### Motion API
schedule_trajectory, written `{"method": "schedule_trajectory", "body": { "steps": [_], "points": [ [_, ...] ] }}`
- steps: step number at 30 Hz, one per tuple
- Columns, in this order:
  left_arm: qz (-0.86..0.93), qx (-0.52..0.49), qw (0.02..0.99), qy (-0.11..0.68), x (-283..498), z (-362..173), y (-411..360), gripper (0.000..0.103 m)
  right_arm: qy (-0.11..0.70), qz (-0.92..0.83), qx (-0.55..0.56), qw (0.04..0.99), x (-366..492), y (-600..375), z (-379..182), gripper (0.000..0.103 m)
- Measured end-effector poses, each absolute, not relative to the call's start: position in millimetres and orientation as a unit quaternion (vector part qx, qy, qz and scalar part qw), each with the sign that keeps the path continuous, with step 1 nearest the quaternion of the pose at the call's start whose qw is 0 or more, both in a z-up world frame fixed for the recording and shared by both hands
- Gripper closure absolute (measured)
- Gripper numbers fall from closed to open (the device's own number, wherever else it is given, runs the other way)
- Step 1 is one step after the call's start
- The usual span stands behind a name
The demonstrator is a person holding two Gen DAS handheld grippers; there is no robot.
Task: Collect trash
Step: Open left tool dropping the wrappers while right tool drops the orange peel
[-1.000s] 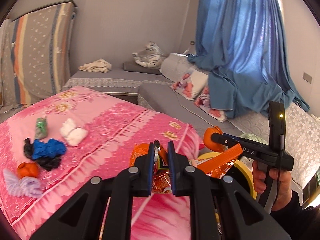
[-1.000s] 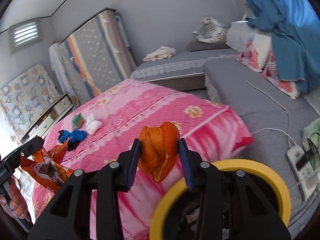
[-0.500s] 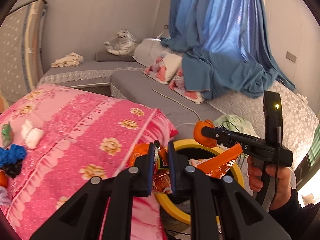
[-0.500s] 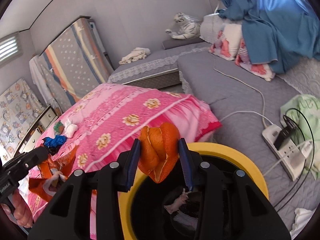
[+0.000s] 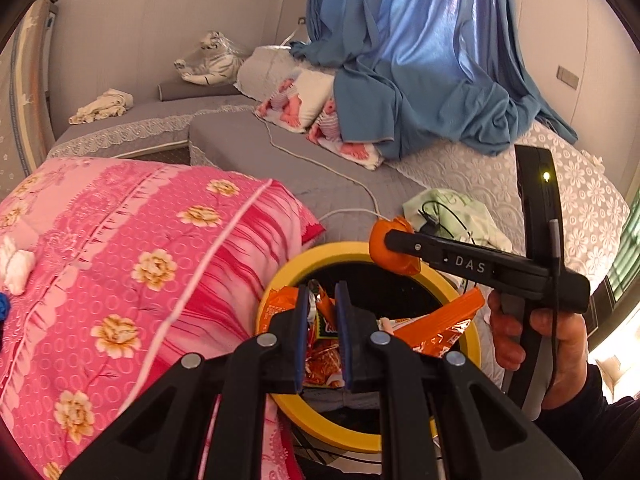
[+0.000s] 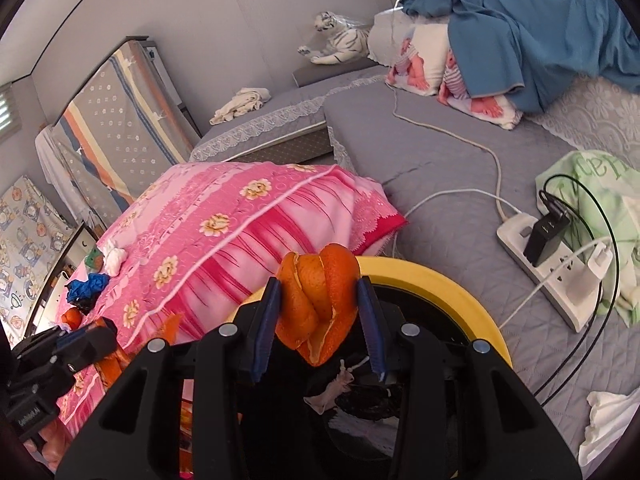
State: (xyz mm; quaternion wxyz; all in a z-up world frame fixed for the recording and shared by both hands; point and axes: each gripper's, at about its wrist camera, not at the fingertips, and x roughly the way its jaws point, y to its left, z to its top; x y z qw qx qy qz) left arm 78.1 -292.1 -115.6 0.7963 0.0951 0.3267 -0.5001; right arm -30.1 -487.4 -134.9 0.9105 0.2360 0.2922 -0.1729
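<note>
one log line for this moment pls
left tongs: shut on snack wrapper | right tongs: shut on orange peel | both over yellow-rimmed bin | nothing dropped yet

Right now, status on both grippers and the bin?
Left gripper shut on wrapper. Right gripper shut on peel. Both over yellow bin. Nothing blocking the drop.

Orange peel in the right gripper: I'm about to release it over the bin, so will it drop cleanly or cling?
The orange peel looks curled, thin and probably light, likely falling into the yellow-rimmed bin below. Its folds press the right gripper pads, so it might briefly cling.
</note>
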Motion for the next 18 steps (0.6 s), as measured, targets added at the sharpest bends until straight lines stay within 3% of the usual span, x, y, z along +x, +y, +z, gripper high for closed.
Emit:
{"method": "schedule_trajectory", "body": {
  "steps": [14, 18],
  "points": [
    [-0.511, 0.108, 0.769, 0.368, 73, -148, -313, 0.09, 0.311, -0.189, 0.261, 0.894, -34, -501, -159, 0.064],
    [-0.509, 0.104, 0.771, 0.369, 74, -148, -312, 0.085, 0.316, -0.192, 0.265, 0.89, -35, -504, -163, 0.062]
  ]
}}
